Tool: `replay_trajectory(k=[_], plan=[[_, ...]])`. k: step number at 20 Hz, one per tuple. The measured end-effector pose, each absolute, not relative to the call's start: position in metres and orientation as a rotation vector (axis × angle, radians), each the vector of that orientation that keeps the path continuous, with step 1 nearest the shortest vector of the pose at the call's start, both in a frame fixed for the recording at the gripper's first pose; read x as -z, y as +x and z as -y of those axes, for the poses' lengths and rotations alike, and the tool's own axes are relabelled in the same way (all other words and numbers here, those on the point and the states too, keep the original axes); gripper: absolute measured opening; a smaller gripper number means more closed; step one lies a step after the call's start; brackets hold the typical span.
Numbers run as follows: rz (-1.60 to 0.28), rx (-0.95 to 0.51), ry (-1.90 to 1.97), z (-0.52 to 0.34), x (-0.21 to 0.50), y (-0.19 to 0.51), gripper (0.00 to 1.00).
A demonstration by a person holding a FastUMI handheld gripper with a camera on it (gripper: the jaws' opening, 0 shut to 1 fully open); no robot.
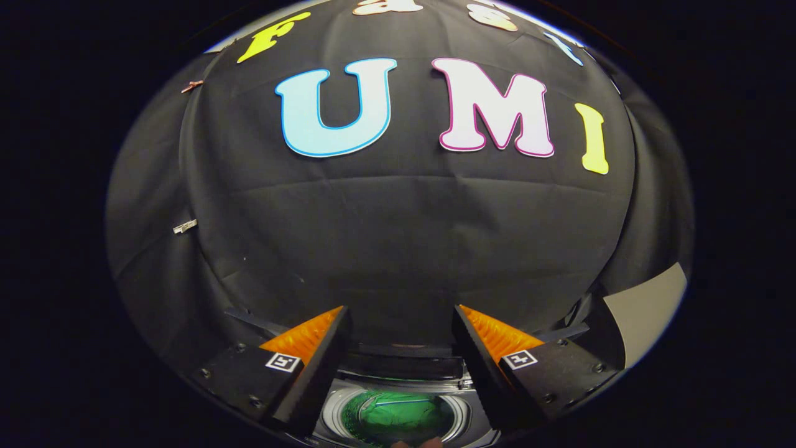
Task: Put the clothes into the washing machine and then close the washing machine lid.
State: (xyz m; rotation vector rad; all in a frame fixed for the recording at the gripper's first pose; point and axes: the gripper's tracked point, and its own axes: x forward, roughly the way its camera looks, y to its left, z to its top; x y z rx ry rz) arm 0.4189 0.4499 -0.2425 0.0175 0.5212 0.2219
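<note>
Low between my two fingers I look down on the top of the washing machine, its lid raised at the back. Its round drum opening holds a green garment lying inside. My gripper hangs above the machine, open, with a wide gap and nothing between the fingers. The left finger and the right finger frame the drum from either side.
The black cloth wall of the booth rises right behind the machine. A pale grey panel stands beyond the right finger. A small metal clip sticks to the cloth on the left.
</note>
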Motion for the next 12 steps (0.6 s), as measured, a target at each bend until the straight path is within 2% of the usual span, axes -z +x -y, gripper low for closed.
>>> replay_trajectory(k=[12], plan=[[-0.522, -0.243, 0.019, -0.4484, 0.2448, 0.4196, 1.00]])
